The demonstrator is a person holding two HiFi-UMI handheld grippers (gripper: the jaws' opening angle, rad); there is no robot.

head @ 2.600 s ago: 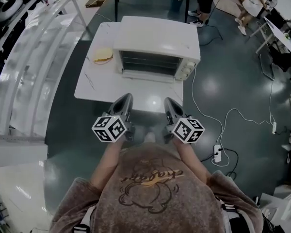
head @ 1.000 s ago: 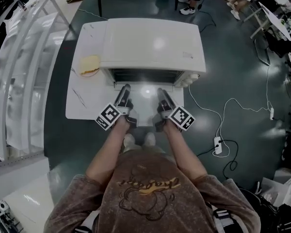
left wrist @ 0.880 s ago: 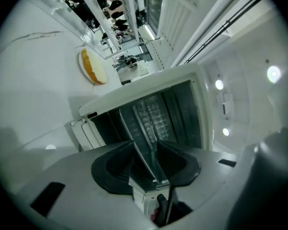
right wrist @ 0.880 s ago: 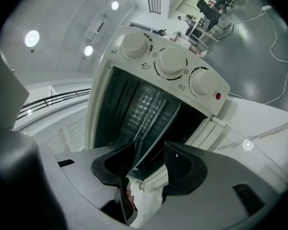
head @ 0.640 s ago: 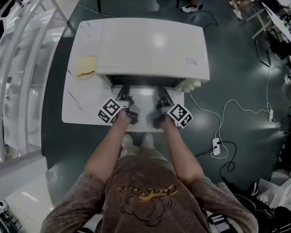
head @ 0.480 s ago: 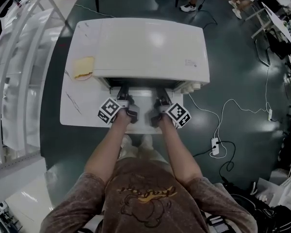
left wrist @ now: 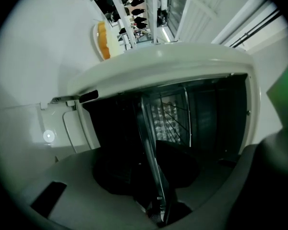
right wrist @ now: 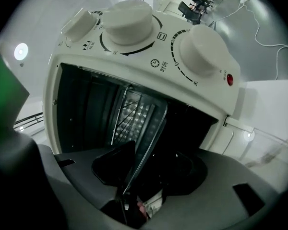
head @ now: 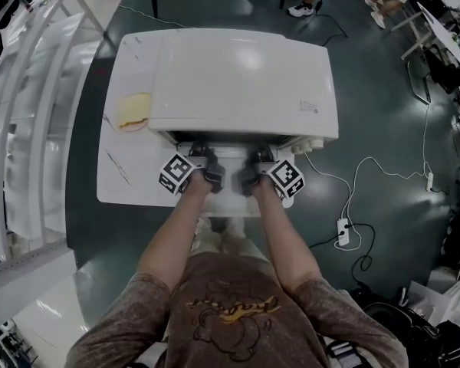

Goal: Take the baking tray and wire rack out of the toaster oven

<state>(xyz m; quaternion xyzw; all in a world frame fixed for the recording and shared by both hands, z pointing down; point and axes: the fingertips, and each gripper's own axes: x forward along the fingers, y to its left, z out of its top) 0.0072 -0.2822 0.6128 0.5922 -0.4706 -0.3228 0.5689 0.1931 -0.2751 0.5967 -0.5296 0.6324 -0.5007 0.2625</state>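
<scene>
The baking tray (left wrist: 146,128) is being straddled, unclamped, at its thin metal rim by left gripper (left wrist: 152,176) (jaws just closing) and right gripper (right wrist: 151,169) (jaws parted).

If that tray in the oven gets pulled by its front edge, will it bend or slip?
The baking tray looks like thin sheet metal, so probably stiff and light. Its smooth, shiny rim may slip; held by one edge, it could tip down.

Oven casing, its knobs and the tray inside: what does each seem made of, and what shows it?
Casing: probably painted sheet metal, smooth and cream, with a glossy highlight.
Knobs: likely moulded plastic, matte off-white with rounded edges.
Tray: seemingly a thin, dark metal sheet with a bright, glinting rim.
</scene>
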